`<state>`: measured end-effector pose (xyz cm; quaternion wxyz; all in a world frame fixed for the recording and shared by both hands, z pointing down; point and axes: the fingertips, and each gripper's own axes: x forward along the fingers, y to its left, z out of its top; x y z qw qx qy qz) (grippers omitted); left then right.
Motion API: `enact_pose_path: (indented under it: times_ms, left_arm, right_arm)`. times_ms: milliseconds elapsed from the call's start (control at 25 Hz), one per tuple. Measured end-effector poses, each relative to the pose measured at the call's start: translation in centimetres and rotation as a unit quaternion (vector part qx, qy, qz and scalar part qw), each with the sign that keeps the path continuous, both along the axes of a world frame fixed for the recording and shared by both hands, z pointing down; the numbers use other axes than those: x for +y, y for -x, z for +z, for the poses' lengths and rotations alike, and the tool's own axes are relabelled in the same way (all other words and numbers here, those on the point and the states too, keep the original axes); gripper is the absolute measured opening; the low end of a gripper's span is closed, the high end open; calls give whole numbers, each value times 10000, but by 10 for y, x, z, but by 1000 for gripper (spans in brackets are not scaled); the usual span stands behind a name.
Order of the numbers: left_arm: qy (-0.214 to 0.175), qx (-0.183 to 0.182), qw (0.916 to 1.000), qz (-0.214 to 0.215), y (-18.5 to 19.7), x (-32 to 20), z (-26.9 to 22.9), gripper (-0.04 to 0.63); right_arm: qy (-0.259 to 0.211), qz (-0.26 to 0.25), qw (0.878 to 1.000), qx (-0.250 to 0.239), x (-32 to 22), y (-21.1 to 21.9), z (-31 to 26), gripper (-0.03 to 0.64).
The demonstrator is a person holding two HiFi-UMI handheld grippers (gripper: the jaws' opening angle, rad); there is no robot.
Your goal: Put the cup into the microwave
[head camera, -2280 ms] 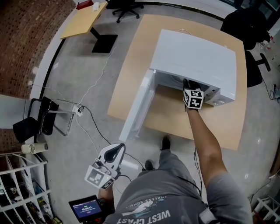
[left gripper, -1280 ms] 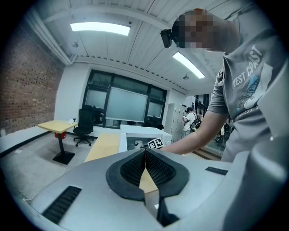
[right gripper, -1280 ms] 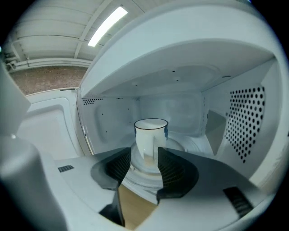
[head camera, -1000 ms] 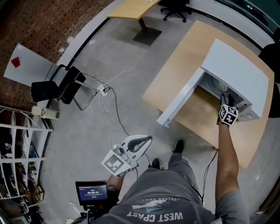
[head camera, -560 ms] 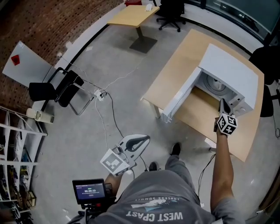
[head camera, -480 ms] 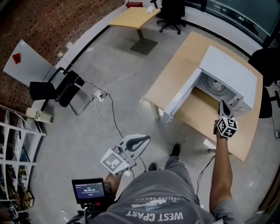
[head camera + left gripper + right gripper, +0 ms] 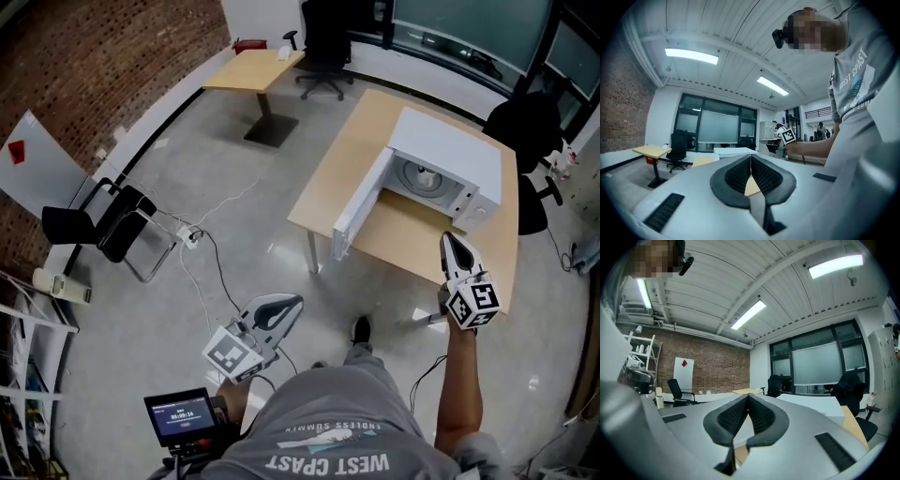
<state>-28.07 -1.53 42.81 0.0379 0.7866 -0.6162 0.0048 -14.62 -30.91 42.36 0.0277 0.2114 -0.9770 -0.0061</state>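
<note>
Inside the open white microwave [image 7: 445,150] on the table [image 7: 361,141], cup [image 7: 421,172] showing only as a small pale shape on the round plate [image 7: 412,178], sitting well apart from all fingers, right gripper [image 7: 449,240] and left gripper [image 7: 294,302] each holding its fingers pressed together on nothing

The microwave [image 7: 450,150] stands on the desk [image 7: 361,150], its door [image 7: 361,208] swung open leftward. A second desk [image 7: 253,70] lies behind, a chair [image 7: 323,42] beside it; another chair [image 7: 103,225] stands far left.
</note>
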Motion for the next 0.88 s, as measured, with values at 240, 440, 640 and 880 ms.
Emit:
enact_pose_path:
  times_ms: [240,440,640,880]
  left_arm:
    - [-138,48,9983,564,-31,9,3,21]
    - [-233,53,9934,1118,-67,7,-5,21]
    - [-260,63,9883,1500,-94,4,-13,21]
    - [-188,40,9825,1855,-146,23,-11,21]
  right_arm:
    - [-348,-55,9992,200,85,-49,-35,18]
    - [-407,163,9987,260,140,-99,-63,18]
    - [-467,437,9976,263,180,-140,-86,18]
    - [-466,691,9962,271,226,-191,-88,18]
